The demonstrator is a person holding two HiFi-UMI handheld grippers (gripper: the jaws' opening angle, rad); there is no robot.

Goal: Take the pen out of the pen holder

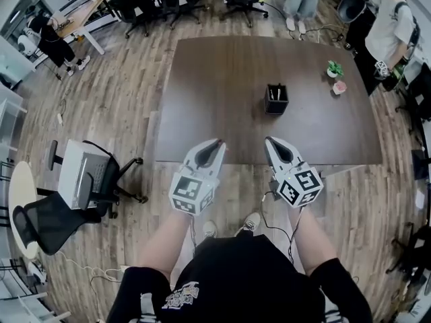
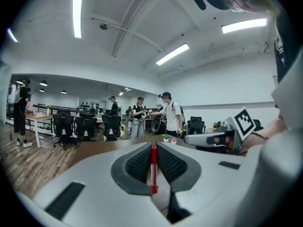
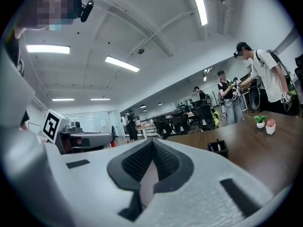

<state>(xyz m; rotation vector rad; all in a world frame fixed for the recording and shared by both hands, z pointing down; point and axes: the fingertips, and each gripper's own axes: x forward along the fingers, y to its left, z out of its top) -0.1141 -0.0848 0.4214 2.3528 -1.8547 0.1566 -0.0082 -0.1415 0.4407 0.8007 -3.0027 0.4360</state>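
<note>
Table (image 1: 222, 79): is filling the middle of the head view; its near edge is running just below both gripper tips and most of its top is lying bare.
Bystander (image 1: 387, 25): is standing at the upper right, off the table's far right corner, well apart from both grippers.
Office chair (image 1: 81, 180): is sitting on the floor at the left, clear of the table.
Pen holder (image 1: 276, 99): is standing upright, right of the table's centre, with what look like more pens standing in it; two small potted plants (image 1: 335, 68) are sitting up-frame and right of it.
Right gripper (image 1: 271, 142): is hovering over the near table edge with jaws pressed together and nothing between them; the holder is lying almost straight up-frame from it, so this hand is the nearer one.
Left gripper (image 1: 217, 144): is hovering beside the right one, jaws clamping a red pen; the holder is lying up-frame and right of it.
Red pen (image 2: 153, 167): is sitting in the seam between the pads, long axis running up-down in the left gripper view, well apart from the holder.
Judgement: pen appears to be already out; open room is lying on every side for setting it down.
</note>
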